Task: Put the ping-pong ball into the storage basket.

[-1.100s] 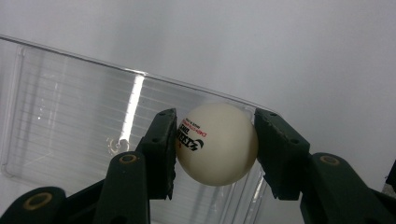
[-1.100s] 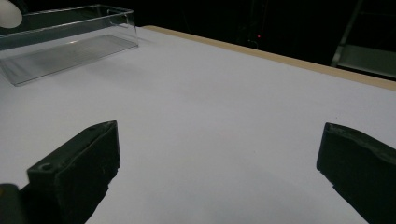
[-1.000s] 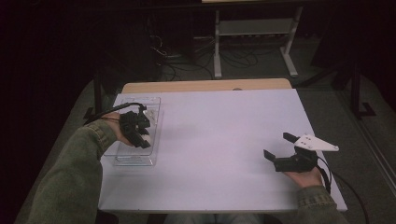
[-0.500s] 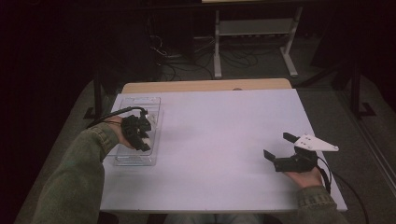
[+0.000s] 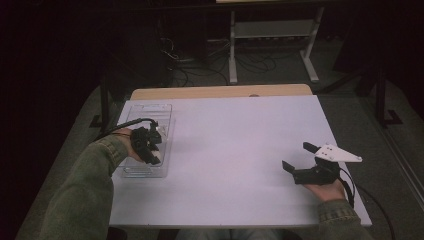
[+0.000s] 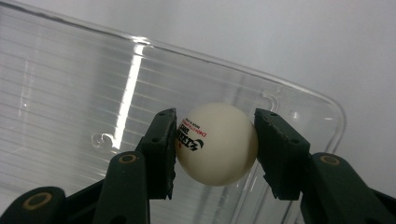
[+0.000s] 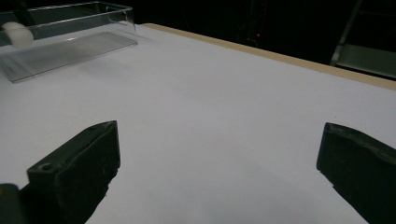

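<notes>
**Left gripper holds a white ball over the clear tray; right gripper gapes above bare bench**

A clear plastic tray (image 5: pixel 147 140) lies near the left edge of the white bench (image 5: pixel 235 150), its long side running away from the person. The left gripper (image 5: pixel 149 145) sits over the tray's middle, reached in by a forearm in an olive-green sleeve (image 5: pixel 85 190). In the left gripper view its fingers (image 6: pixel 161 149) are closed partway around a white ping-pong ball (image 6: pixel 217 142) with black and red print; the left finger presses the printed side and the right finger meets the opposite side, so the ball is gripped between them. Behind the ball lie the tray's ribbed floor and its rounded rim (image 6: pixel 327 100), with plain bench surface beyond the rim.

The right gripper (image 5: pixel 299 160) is well apart from the tray, near the bench's right front corner, with a grey three-cornered plate (image 5: pixel 340 152) on top. Its fingers (image 7: pixel 79 168) are spread wide with nothing between them, just white bench. In the right gripper view the tray (image 7: pixel 70 35) shows far off at upper left, the ball (image 7: pixel 16 33) a pale spot at its near end.
</notes>
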The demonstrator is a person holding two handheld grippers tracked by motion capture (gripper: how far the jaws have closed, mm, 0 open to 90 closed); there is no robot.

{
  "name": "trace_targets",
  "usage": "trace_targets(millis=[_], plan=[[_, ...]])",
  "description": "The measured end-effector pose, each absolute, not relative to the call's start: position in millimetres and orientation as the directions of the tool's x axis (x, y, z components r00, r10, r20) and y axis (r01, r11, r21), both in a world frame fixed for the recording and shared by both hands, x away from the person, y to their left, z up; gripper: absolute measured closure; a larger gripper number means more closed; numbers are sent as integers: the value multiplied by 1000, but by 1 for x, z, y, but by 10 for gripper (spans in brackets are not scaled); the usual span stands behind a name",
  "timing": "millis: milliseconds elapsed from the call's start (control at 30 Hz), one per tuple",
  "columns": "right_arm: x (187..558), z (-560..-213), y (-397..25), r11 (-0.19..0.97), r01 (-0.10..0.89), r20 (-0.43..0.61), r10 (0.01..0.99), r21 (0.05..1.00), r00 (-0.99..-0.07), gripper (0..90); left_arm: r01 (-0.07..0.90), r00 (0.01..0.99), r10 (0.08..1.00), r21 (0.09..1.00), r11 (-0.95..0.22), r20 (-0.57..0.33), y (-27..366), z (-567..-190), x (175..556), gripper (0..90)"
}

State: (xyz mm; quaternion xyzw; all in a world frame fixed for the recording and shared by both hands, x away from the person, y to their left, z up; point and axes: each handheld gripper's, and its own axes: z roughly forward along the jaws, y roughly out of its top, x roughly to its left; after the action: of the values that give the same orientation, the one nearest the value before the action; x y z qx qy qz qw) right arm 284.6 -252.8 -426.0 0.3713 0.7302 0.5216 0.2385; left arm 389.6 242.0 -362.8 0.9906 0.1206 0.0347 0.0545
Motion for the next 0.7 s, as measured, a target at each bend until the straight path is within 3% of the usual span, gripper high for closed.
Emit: trace_targets(millis=[700], plan=[[284, -426, -253, 188, 292, 31, 791, 938, -611, 0, 270, 962, 273, 96, -958, 24, 241, -386, 393, 505]])
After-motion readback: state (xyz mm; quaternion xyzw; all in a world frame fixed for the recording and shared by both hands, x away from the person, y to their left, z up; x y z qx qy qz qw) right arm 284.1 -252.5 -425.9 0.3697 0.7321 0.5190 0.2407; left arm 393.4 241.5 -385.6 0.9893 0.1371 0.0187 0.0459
